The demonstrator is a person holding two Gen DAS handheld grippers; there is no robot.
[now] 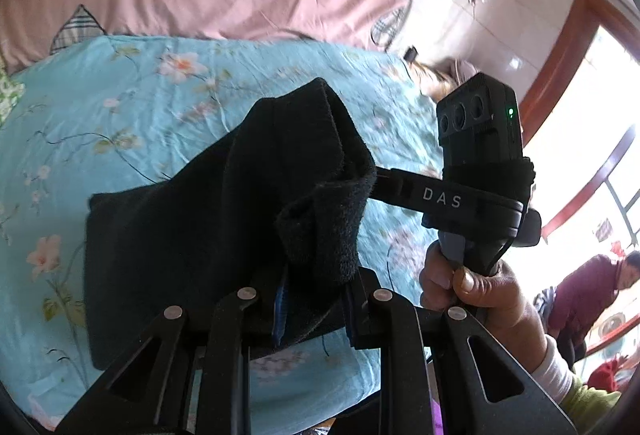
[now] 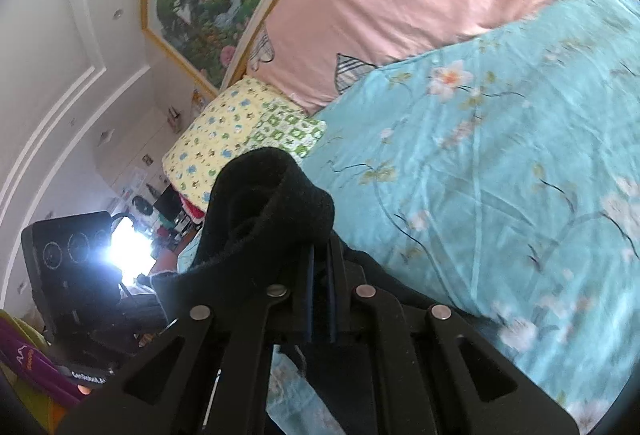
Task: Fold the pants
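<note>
You are clamping both grippers, left (image 1: pixel 316 295) and right (image 2: pixel 320 275), on the soft, limp pants' (image 1: pixel 192 219) edge.

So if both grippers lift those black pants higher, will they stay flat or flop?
Likely flop: the black pants already sag and bunch between the left gripper and right gripper. The fuzzy, thick-looking fabric probably grips rather than slides.

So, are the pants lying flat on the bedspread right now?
No, the black pants are bunched and lifted off the blue floral bedspread, pinched in the left tool and the right tool.
</note>
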